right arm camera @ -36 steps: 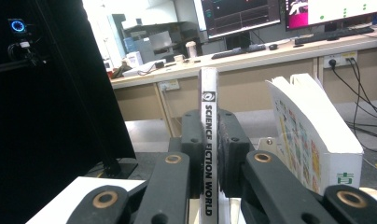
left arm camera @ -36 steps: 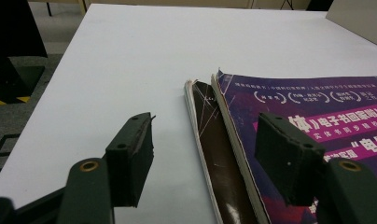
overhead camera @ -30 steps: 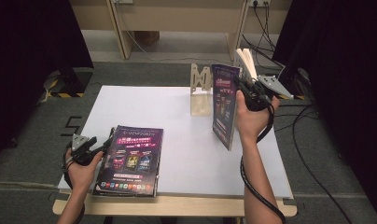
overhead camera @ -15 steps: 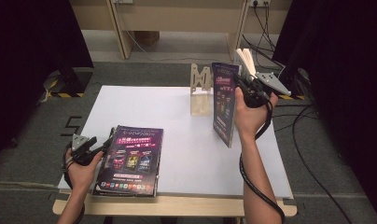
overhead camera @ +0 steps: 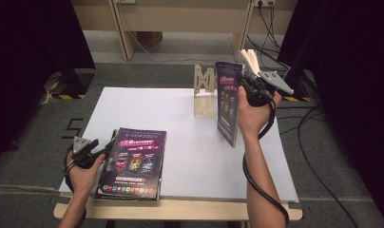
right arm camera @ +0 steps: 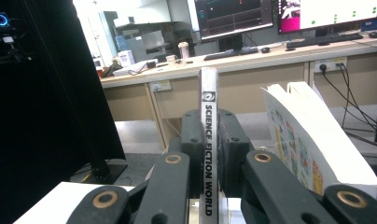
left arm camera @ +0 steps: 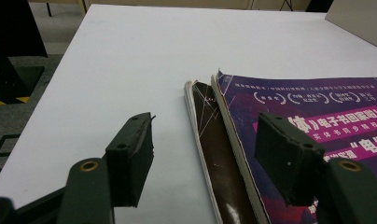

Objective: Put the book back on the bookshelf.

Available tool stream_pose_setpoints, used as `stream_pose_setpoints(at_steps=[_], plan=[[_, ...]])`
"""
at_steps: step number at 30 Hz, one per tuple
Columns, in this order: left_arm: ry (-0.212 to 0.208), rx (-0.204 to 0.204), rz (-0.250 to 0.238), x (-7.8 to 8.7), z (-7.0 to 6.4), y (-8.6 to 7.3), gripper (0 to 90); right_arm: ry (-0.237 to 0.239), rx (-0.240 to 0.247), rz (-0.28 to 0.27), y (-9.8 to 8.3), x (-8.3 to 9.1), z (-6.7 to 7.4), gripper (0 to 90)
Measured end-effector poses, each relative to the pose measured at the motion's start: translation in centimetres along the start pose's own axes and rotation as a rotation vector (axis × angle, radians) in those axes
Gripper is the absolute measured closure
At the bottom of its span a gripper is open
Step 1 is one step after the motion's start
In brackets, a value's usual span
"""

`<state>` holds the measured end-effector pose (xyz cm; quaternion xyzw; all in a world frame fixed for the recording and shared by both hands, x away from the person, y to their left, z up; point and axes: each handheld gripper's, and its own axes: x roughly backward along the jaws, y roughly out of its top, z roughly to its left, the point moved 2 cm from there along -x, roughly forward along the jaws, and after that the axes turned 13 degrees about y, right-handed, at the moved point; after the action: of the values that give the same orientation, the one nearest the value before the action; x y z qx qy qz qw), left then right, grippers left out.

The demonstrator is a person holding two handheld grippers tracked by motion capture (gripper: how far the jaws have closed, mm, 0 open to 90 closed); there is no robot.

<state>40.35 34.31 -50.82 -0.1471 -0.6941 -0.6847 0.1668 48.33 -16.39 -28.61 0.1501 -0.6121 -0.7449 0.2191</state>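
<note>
1. At the table's (overhead camera: 190,123) near left corner, the left gripper (overhead camera: 103,151) rested low at the left edge of a stack of magazines (overhead camera: 133,164). In the left gripper view its jaws stood spread wide, with nothing between them; one pad sat over the bare tabletop and the other over the purple cover (left arm camera: 317,116).
2. That stack lay flat by the front edge, the top cover purple and a darker issue (left arm camera: 219,154) showing beneath it.
3. Farther back, right of centre, a slotted wooden stand (overhead camera: 204,85) stood upright on the tabletop.
4. Just right of the stand, the right gripper (overhead camera: 244,83) held a single magazine (overhead camera: 227,102) upright above the table. In the right gripper view its jaws were pressed together on the white spine (right arm camera: 208,140).
5. Right of that gripper, an open book (overhead camera: 251,59) fanned its pages.
</note>
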Motion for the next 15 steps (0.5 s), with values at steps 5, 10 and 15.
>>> stream_pose_setpoints(at_steps=[5,10,15], plan=[[-0.001,0.002,0.001,0.0,0.0,0.0,36.7,-0.002,-0.006,0.002,0.0,-0.4,0.0,83.8],[0.0,0.002,0.002,0.0,0.0,0.0,36.6,-0.007,0.008,0.002,0.2,-0.8,0.0,83.7],[-0.002,0.005,0.002,0.0,0.0,0.0,36.6,-0.013,0.014,-0.001,0.4,-1.3,0.0,83.8]])
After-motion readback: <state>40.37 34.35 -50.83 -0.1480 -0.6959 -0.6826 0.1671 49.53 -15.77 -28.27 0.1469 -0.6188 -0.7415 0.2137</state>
